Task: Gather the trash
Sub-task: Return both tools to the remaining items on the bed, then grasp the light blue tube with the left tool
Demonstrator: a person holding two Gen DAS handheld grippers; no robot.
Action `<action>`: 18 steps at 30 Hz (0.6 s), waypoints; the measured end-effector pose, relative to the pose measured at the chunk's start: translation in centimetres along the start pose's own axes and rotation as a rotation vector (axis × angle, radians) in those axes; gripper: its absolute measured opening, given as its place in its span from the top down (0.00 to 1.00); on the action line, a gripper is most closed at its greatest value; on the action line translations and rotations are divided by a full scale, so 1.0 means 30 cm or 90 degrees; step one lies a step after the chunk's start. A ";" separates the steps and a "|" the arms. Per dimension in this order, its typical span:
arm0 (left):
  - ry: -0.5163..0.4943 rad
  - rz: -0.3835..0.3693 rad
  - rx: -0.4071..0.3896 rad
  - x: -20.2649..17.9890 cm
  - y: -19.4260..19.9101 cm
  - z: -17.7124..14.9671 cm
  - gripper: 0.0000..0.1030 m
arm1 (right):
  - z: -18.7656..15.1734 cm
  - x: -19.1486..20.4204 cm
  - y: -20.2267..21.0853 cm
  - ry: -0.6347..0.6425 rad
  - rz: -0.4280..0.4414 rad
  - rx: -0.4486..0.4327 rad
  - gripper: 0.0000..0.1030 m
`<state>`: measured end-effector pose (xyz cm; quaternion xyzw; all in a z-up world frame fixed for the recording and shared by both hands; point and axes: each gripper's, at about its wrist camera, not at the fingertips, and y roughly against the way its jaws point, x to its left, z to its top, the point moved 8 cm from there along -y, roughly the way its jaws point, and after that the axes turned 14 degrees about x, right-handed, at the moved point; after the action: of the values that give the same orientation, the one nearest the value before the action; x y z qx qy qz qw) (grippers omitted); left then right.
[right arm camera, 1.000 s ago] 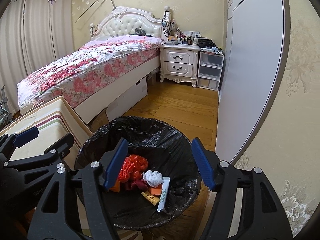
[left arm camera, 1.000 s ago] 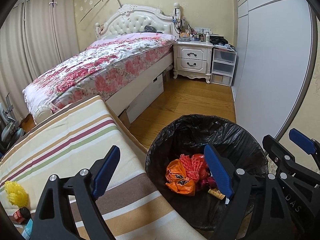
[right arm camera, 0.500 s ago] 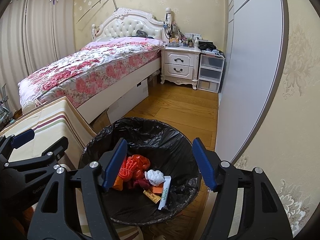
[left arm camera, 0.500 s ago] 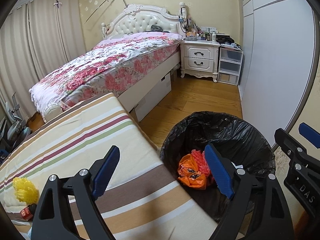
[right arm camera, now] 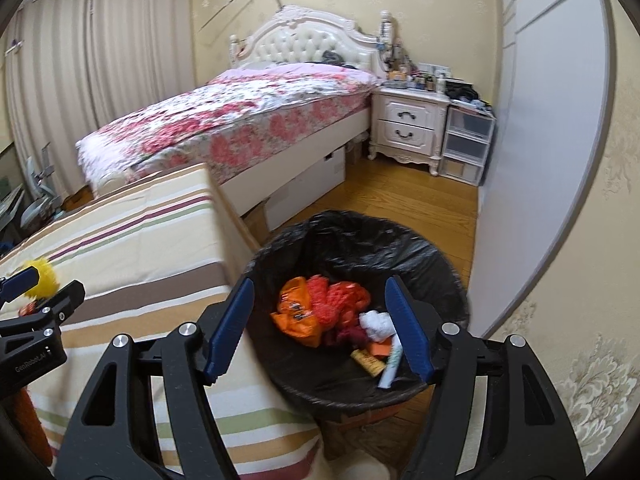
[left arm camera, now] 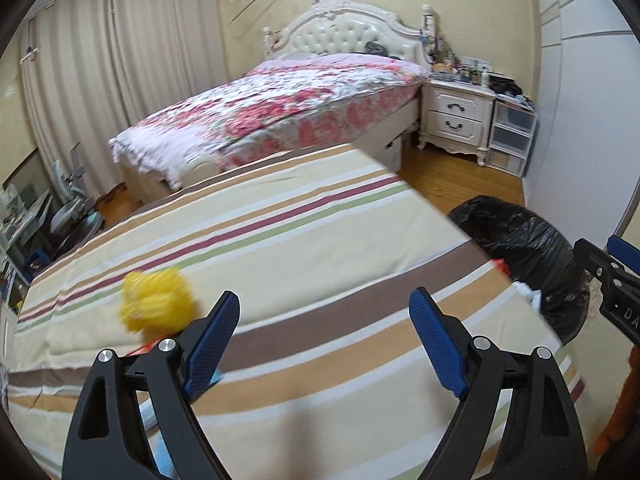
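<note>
Both empty, parted tongs swung from bin [right arm camera: 356, 248] toward striped cloth [left arm camera: 304, 248].

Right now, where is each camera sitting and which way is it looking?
Left wrist: sits on the left gripper, looking down over the striped cloth at the yellow puff; its open jaws show, with the right gripper at the edge.
Right wrist: sits on the right gripper, looking into the black trash bin; its open jaws show, with the left gripper at the edge.
Both see the bed, nightstand, striped cloth, yellow puff and bin.
</note>
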<state>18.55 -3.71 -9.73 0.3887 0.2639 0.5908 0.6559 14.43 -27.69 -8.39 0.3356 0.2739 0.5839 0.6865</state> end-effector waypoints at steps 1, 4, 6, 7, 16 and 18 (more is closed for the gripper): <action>0.007 0.008 0.003 0.030 0.006 -0.020 0.18 | -0.006 0.030 0.002 0.008 0.008 0.002 0.35; 0.036 0.027 0.018 0.127 0.019 -0.088 0.18 | -0.033 0.130 0.002 0.040 0.032 0.012 0.35; 0.052 0.040 0.026 0.180 0.032 -0.137 0.18 | -0.048 0.199 0.002 0.065 0.044 0.018 0.35; 0.058 0.045 0.030 0.202 0.035 -0.162 0.18 | -0.057 0.227 0.003 0.075 0.050 0.020 0.35; 0.107 0.070 0.073 0.337 0.013 -0.317 0.18 | -0.116 0.441 0.036 0.139 0.104 0.035 0.35; 0.116 0.070 0.080 0.355 0.010 -0.335 0.18 | -0.124 0.470 0.040 0.149 0.114 0.039 0.35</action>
<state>12.01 8.72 -13.87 0.3878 0.3375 0.6407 0.5702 13.22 -13.15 -9.56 0.3092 0.3385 0.6695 0.5845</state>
